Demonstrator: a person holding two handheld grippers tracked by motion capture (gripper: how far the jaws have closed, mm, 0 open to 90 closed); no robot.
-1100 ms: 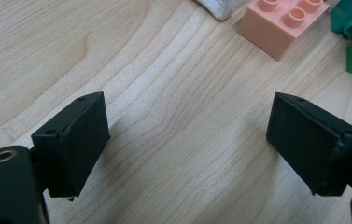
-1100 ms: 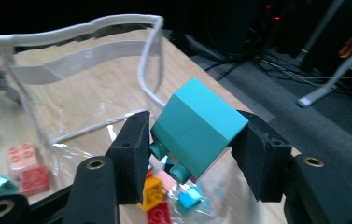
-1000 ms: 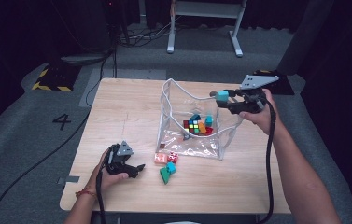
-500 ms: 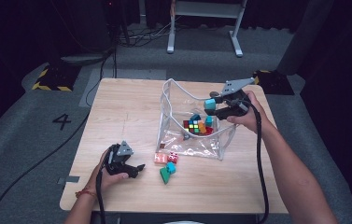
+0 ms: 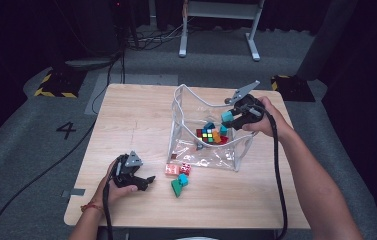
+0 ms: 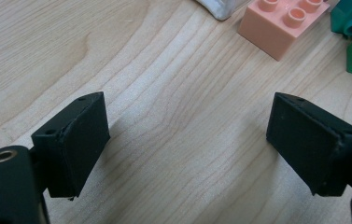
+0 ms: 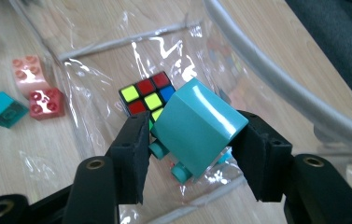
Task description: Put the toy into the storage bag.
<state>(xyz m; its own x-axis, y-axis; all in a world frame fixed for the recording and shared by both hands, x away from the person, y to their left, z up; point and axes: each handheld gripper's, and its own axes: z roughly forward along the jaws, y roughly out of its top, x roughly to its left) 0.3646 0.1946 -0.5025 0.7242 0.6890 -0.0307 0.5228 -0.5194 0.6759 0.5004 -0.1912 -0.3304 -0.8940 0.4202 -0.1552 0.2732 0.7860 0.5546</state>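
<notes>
Right gripper (image 7: pixel 190 154) pinches a glossy teal block (image 7: pixel 197 126) — its studs partly hidden — over the crinkled clear bag (image 7: pixel 117 60); left gripper (image 6: pixel 187 149) spread, empty.

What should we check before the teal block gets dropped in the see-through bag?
1. Grip: the right gripper has the teal block pinched between its pads: ok.
2. Position: the block is over the clear bag: ok.
3. Bag mouth: stands open: ok.
4. Landing spot: a puzzle cube lies right below, so the block may bounce: cannot tell.
5. Left gripper: open, resting on the table, out of the way: ok.
6. Next pieces: pink brick waits outside the bag: ok.
</notes>
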